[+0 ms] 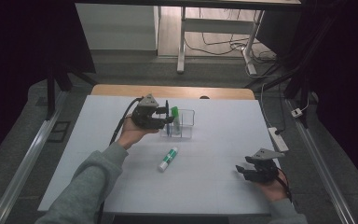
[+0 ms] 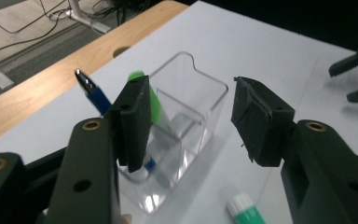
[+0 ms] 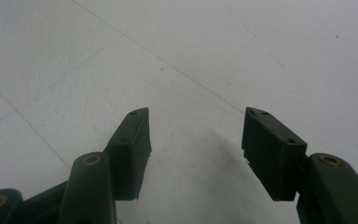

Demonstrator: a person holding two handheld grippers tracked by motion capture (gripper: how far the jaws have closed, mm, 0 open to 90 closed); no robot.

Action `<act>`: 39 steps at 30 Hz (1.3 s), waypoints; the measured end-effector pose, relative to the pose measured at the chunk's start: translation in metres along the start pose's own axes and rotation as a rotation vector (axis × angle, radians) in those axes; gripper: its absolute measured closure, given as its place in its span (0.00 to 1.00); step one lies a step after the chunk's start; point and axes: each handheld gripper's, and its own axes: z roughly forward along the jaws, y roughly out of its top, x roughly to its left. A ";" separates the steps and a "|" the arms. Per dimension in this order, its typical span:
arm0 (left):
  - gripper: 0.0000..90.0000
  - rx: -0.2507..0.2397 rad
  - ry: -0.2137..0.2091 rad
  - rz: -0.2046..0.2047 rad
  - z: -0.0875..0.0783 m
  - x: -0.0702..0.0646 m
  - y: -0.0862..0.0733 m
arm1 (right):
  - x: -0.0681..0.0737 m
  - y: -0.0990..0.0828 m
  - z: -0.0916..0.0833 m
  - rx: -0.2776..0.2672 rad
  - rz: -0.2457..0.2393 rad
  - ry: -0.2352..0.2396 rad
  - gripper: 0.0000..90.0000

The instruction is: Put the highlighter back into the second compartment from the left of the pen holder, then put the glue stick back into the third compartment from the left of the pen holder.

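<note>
Glue stick (image 1: pixel 168 159) with a green label and white cap lies flat on the white table (image 1: pixel 214 186), just in front of the clear plastic organiser box (image 1: pixel 182 125) and apart from it; in the left gripper view its capped end (image 2: pixel 244 211) peeks in at the bottom edge. It looks like the one loose thing not yet put away, so I judge it to be next for the box

Standing in the box already are a blue pen (image 2: pixel 94 95), leaning with its silver tip up over the rim, and a green-topped stick (image 2: pixel 150 100) beside it, also tilted. They lean because the compartment is wider than they are and the wall props them

The left gripper (image 1: pixel 163 116) hangs right at the near left side of the box, held up in the person's hand with its cable trailing back over the sleeve. Its jaws stand apart with nothing between the pads; through the gap I see the box's notched wall (image 2: pixel 193 63). One pad sits in front of the pen and the green stick without pressing on either, as far as I can tell, which reads to me as a hand that has let go there

The right gripper (image 1: pixel 247 171) rests low near the table's front right corner, well away from everything. Its jaws are parted too, over bare table surface (image 3: pixel 196 140), gripping nothing; parked there, it keeps out of the other hand's way
</note>
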 end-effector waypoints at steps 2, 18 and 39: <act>0.52 0.012 -0.003 0.001 -0.004 -0.003 -0.005 | 0.000 0.000 0.000 0.000 -0.001 0.001 0.47; 0.48 0.104 0.013 0.025 -0.027 -0.023 -0.034 | 0.002 0.001 0.000 -0.003 -0.002 0.002 0.47; 0.43 0.181 -0.036 0.002 -0.026 -0.040 -0.049 | 0.001 0.001 -0.001 -0.001 -0.004 0.000 0.47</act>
